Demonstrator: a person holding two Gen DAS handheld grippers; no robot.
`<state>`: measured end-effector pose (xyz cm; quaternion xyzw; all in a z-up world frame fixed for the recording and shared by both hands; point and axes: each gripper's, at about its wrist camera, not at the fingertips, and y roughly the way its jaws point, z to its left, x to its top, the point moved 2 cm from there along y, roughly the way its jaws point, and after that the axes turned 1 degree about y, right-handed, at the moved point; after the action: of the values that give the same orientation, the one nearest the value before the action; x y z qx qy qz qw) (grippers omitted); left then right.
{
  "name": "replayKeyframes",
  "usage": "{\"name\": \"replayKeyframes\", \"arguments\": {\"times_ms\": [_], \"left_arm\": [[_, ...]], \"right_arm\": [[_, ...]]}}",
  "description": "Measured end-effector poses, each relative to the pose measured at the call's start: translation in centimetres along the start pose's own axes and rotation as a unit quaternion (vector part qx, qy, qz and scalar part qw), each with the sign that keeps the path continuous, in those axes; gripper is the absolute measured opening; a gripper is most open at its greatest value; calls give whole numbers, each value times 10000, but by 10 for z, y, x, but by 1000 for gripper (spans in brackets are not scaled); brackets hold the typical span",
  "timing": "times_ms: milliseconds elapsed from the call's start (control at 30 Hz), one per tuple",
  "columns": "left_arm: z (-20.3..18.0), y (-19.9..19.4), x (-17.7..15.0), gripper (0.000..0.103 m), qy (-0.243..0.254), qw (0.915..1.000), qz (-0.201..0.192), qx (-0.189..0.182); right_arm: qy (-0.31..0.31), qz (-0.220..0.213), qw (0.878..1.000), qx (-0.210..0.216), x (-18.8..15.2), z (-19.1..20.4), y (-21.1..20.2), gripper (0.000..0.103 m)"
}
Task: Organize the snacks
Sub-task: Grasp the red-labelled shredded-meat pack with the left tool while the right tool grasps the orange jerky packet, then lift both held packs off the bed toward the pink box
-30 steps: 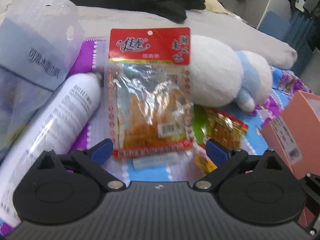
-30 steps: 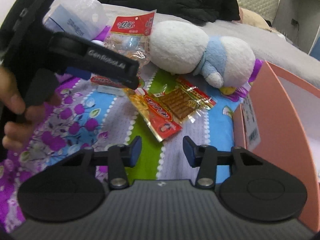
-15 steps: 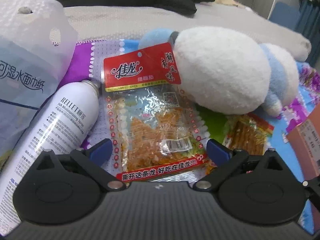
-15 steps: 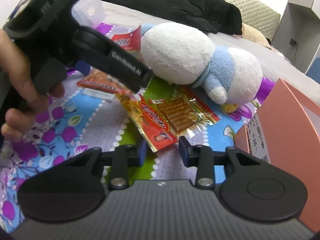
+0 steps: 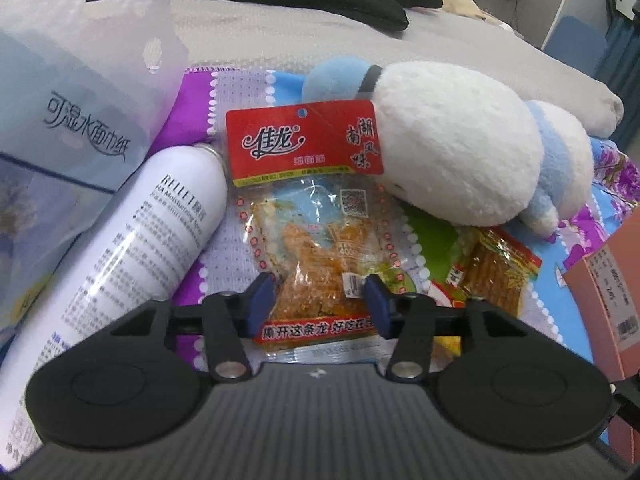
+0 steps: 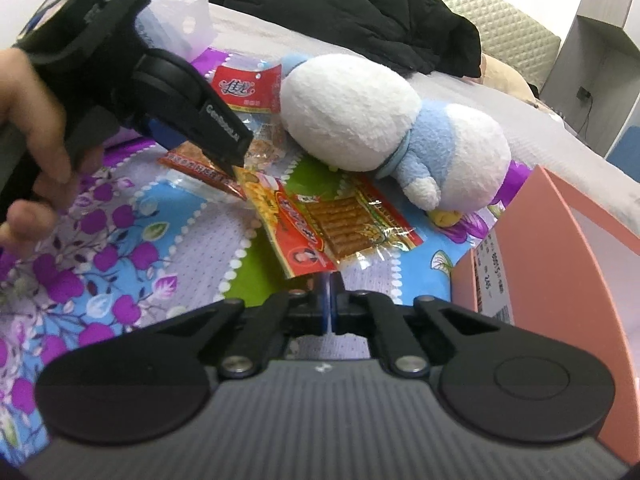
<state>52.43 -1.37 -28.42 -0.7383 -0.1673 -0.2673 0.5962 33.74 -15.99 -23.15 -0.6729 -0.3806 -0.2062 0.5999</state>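
Note:
A red-topped snack packet [image 5: 316,216] lies on the flowered cloth between a white spray can and a plush toy. My left gripper [image 5: 318,306] is half closed around the packet's lower end, with a blue pad on each side of it. A second, yellow and red snack packet [image 6: 332,224] lies in the middle of the cloth in the right wrist view; it also shows in the left wrist view [image 5: 492,268]. My right gripper [image 6: 329,300] is shut just at that packet's near corner, and I cannot tell whether it pinches the corner. The left gripper [image 6: 188,128] shows over the first packet [image 6: 248,90].
A white spray can [image 5: 132,248] and a tissue pack [image 5: 68,120] lie at the left. A white and blue plush toy [image 5: 472,152] lies behind the packets. A pink open box [image 6: 560,248] stands at the right. Black clothes [image 6: 360,20] lie on the bed behind.
My left gripper has moved onto the red-topped packet and its jaws have narrowed around it. My right gripper has moved up to the second packet's corner and shut.

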Motion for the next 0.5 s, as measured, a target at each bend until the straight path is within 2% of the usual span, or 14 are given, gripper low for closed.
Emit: {"name": "replayKeyframes", "arguments": {"times_ms": [167, 300, 367, 400, 500], "left_arm": [[-1, -14, -7, 43, -160, 9998, 51, -78], [2, -24, -17, 42, -241, 9996, 56, -121], [4, -27, -21, 42, -268, 9995, 55, -142], [5, -28, -22, 42, -281, 9995, 61, -146], [7, -28, -23, 42, -327, 9993, 63, -191]], "right_arm": [[40, -16, 10000, 41, -3, -1, -17, 4], [198, -108, 9992, 319, -5, -4, -27, 9], [185, -92, 9992, 338, -3, -3, -27, 48], [172, -121, 9992, 334, -2, -3, -27, 53], [100, -264, 9990, 357, 3, 1, -22, 51]]}}
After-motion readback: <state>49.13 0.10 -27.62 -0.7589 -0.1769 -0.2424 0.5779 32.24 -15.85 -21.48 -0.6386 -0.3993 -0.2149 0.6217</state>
